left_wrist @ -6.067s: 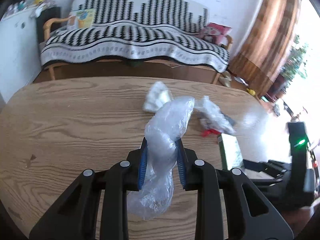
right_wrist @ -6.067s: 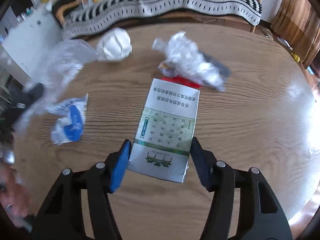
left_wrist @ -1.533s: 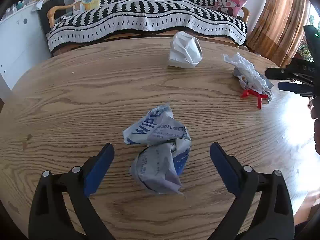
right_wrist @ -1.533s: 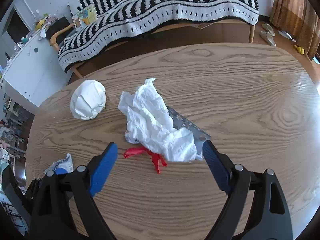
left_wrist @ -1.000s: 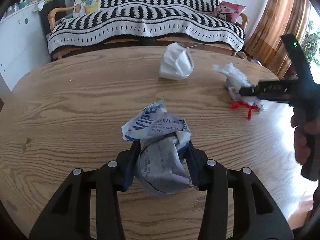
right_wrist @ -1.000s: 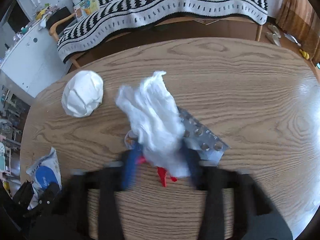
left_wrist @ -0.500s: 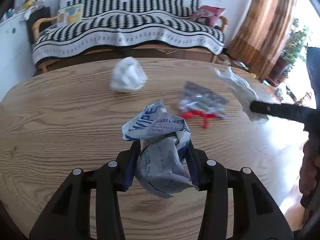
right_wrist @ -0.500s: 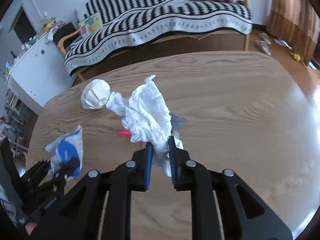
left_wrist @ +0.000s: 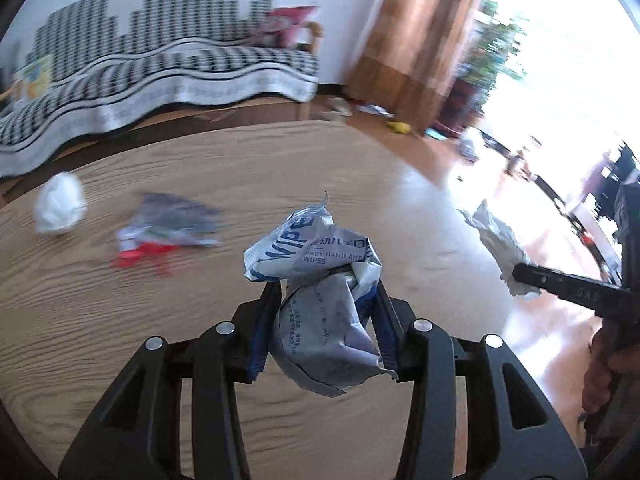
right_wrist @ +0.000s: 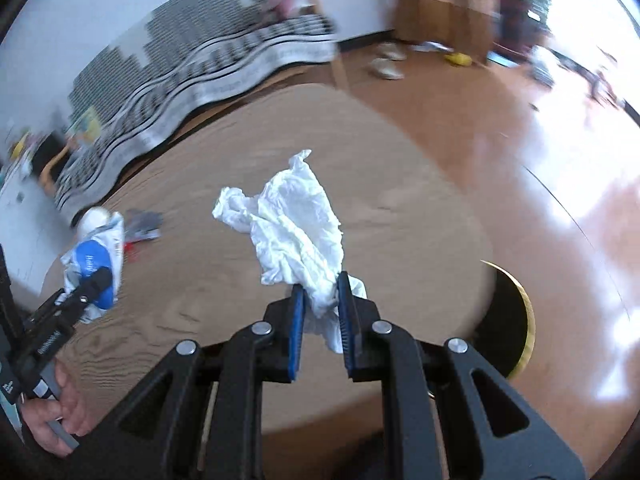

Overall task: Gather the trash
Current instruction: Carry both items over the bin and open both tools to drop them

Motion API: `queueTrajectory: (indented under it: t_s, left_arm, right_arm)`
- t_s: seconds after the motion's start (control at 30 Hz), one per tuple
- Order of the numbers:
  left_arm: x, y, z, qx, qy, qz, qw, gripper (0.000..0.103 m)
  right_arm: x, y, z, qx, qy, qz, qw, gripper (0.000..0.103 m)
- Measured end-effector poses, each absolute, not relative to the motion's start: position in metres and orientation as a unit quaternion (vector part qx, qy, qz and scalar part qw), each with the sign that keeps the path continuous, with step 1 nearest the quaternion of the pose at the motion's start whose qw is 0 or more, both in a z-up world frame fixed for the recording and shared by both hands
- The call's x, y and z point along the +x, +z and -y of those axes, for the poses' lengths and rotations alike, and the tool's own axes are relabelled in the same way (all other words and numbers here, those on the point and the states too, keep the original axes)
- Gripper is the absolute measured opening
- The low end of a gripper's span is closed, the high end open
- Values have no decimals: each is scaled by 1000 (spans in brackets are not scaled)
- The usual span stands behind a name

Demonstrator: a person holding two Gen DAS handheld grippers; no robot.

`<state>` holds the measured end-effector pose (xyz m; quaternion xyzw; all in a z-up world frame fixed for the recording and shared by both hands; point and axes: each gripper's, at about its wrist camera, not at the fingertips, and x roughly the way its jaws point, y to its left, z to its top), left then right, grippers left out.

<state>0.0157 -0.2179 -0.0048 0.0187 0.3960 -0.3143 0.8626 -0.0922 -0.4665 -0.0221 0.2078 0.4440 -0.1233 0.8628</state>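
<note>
Left tool: clenched on a crumpled wipes pack, held clear above the table.
Right tool: clenched on a white tissue, gripped at its lower end; the rest stands up loose ahead of the blue pads.
Pack handling: probably light, thin film, springy and a little slick; a grip across the bunched middle, as here, looks safest.
Tissue handling: very light, soft, easily torn; held by one end, it could slip out if swung hard.
Left on the table: a white paper ball, a grey blister sheet and a red scrap just beside it.
Bin: a dark round thing with a yellow rim past the table edge, perhaps a bin; mostly cut off.
Hard to read: both views are smeared by motion; the sofa and the floor beyond are blurred, and glare washes out the right side.
</note>
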Motion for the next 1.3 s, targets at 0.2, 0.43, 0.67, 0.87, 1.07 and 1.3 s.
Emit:
queueTrajectory:
  t_s: [0.2,0.43,0.67,0.87,1.07,1.3]
  left_arm:
    - [-25,-8,292,45,-385,-389,836,43]
    - [-61,-17,353,67,-439,-387,808,43]
    - [-74,-25,385,79,-456,-392,795,43]
    - [-70,-31,395,81,-461,-398,789,43]
    - [-65,-38,403,85,-468,-401,783,43]
    - [-72,-42,412,89,-476,-403,776,43]
  right_arm:
    - [-166,-52,539,246,-200,-451,834,16]
    - [-204,-89,589,282,-224,-482,799,16]
    - [-207,-112,608,303,-219,-501,780,16]
    - [-196,-113,613,312,-214,-503,777,16]
    - [-195,-112,615,322,-215,-496,777,47]
    - [-204,-102,620,334,-213,-470,789,69]
